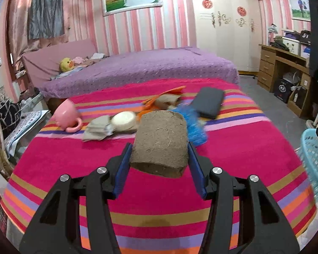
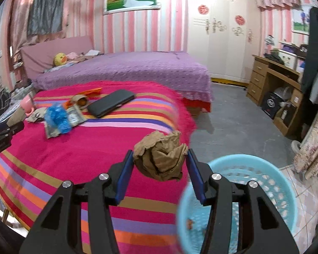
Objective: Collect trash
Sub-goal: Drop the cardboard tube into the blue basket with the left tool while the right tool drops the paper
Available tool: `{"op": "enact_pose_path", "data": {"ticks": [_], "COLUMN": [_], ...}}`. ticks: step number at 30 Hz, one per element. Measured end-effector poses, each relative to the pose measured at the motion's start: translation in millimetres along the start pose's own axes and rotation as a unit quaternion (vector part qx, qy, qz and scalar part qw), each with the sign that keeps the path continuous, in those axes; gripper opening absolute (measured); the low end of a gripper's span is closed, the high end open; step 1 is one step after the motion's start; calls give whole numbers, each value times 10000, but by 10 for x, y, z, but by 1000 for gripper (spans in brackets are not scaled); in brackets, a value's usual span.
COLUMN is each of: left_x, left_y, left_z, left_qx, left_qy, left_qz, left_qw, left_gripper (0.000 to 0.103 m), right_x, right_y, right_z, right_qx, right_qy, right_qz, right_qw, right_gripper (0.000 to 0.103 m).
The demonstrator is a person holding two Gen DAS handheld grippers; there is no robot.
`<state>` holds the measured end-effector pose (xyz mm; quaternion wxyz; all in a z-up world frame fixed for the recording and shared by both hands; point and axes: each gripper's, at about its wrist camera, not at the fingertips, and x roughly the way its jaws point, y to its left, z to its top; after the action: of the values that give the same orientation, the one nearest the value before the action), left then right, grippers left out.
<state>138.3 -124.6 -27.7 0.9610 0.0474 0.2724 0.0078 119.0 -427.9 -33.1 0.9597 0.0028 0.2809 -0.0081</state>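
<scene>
My left gripper [image 1: 160, 148] is shut on a grey-brown cardboard tube [image 1: 160, 144] and holds it above the striped pink blanket [image 1: 74, 165]. My right gripper [image 2: 159, 156] is shut on a crumpled brown paper wad [image 2: 161, 158], held over the bed's edge beside the light blue basket [image 2: 275, 182]. More trash lies further back on the blanket: crumpled grey paper [image 1: 97, 129], a white round piece [image 1: 124, 120], orange scraps [image 1: 169, 93] and a blue fluffy item [image 1: 193, 124]. The basket's rim also shows in the left wrist view [image 1: 313, 160].
A pink cup [image 1: 66, 116] and a dark flat case [image 1: 209, 101] lie on the blanket. A purple bed [image 1: 148, 67] stands behind. A wooden desk [image 2: 273, 84] is at the right across the grey floor [image 2: 233, 116]. The left gripper's body [image 2: 2, 135] shows at the left.
</scene>
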Motion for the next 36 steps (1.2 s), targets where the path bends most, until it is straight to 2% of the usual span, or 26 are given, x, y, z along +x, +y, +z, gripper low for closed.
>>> {"op": "enact_pose_path", "data": {"ticks": [3,7,13,17,22,26,28,30,36], "left_x": [-71,-140,-168,-184,-67,75,121,147,124], "left_y": [-289,-818,-1772,-2300,-2799,-3044,-3153,-3194,-2928], "left_z": [35,80,-2,-86,-205,-268,-279,-259,-147], "left_qx": [95,152,426,747,910,1003,1079,1100,1027], "left_qy": [-127,-284,-101,-89,262,558,679,684,429], "left_qz": [-162,-584,-1426,-1713,-2123,-2244,-2337,-2258,-2117], "left_qw": [9997,9978,9888,9823,9726,9677,9639,9655,9710], "left_gripper": [51,51,52,54,54,55,64,89,96], "right_x": [-109,-207,-206,-245,-291,-295,-296,-294,-221], "right_y": [-295,-687,-1247,-1469,-1658,-1761,-1780,-1775,-1727], "right_z": [-41,-157,-376,-457,-513,-560,-558,-557,-574], "right_qx": [133,203,430,591,840,962,1012,1051,1007], "right_qy": [-63,-38,159,170,123,157,138,121,205], "right_qz": [-158,-618,-1171,-1305,-1403,-1503,-1493,-1466,-1410], "right_qw": [9998,9979,9921,9895,9865,9838,9835,9835,9847], "right_gripper": [50,50,50,50,50,50,50,50,50]}}
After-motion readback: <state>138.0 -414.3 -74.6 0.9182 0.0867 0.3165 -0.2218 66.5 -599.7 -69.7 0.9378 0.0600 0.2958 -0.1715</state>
